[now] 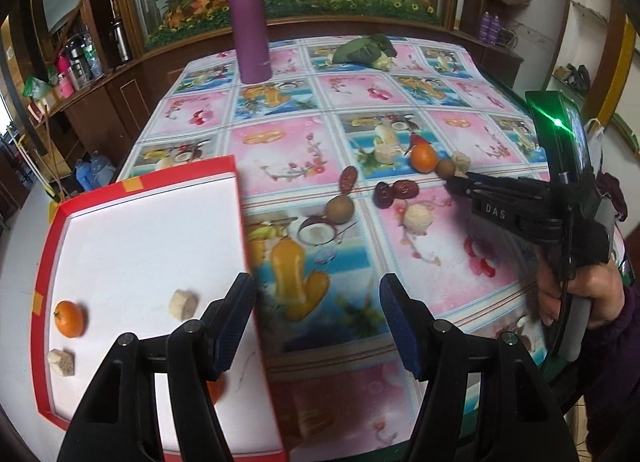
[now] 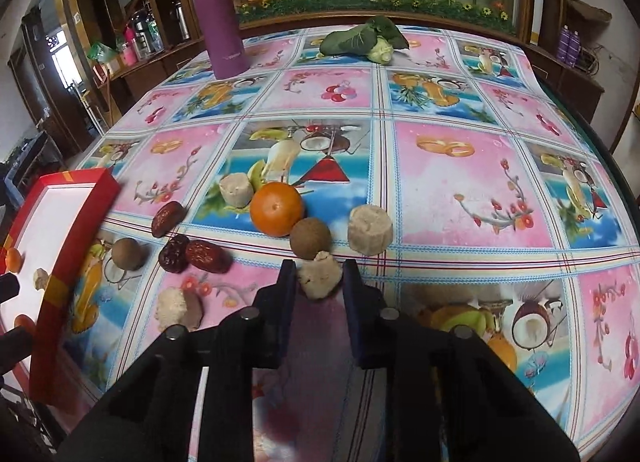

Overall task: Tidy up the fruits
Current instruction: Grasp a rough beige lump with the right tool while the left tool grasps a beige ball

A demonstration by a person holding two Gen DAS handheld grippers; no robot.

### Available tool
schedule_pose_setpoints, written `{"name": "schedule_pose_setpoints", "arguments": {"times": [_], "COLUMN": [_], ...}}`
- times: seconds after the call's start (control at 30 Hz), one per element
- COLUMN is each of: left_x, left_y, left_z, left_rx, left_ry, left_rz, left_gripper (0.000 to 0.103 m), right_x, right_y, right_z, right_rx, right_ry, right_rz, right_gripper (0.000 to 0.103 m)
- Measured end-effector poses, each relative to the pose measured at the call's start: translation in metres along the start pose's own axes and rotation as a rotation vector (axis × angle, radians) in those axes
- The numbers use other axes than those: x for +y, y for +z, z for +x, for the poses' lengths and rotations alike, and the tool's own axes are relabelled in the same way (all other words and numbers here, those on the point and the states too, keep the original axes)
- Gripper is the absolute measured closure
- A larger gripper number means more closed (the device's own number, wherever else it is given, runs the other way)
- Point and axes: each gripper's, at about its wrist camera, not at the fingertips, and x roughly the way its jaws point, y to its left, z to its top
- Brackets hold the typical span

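Note:
A red tray [image 1: 180,176] with a white floor sits at the table's left edge and holds an orange [image 1: 69,319] and two beige chunks [image 1: 183,304]. My left gripper [image 1: 318,322] hangs open over the tray's right rim, holding nothing. On the patterned cloth lie an orange [image 2: 276,208], two brown round fruits [image 2: 310,240], three red dates [image 2: 204,256] and several beige chunks [image 2: 370,235]. My right gripper [image 2: 320,278] is shut on one beige chunk [image 2: 320,274] just in front of the nearer brown fruit. The red tray [image 2: 76,230] shows at the left of the right wrist view.
A tall purple flask [image 1: 250,26] stands at the back left of the table, and a leafy green vegetable [image 1: 366,48] lies at the back. A person's hand [image 1: 580,294] holds the right gripper's handle. Dark wooden cabinets surround the table.

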Motion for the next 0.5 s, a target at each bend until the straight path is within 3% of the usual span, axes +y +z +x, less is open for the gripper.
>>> {"name": "schedule_pose_setpoints", "arguments": {"times": [0.3,0.5], "left_x": [-0.035,-0.054], "left_y": [0.017,0.027], "left_z": [0.041,0.065], "left_rx": [0.058,0.09], "left_ry": [-0.052,-0.078], "left_rz": [0.021,0.016], "left_gripper": [0.038,0.039], "right_x": [-0.059,-0.065], "right_y": [0.006,0.007], "right_z": [-0.031,-0.037], "right_rx": [-0.106,-0.12], "right_ry": [0.038,0.043], "right_rz": [0.269,0.313], "right_gripper": [0.078,0.078]}}
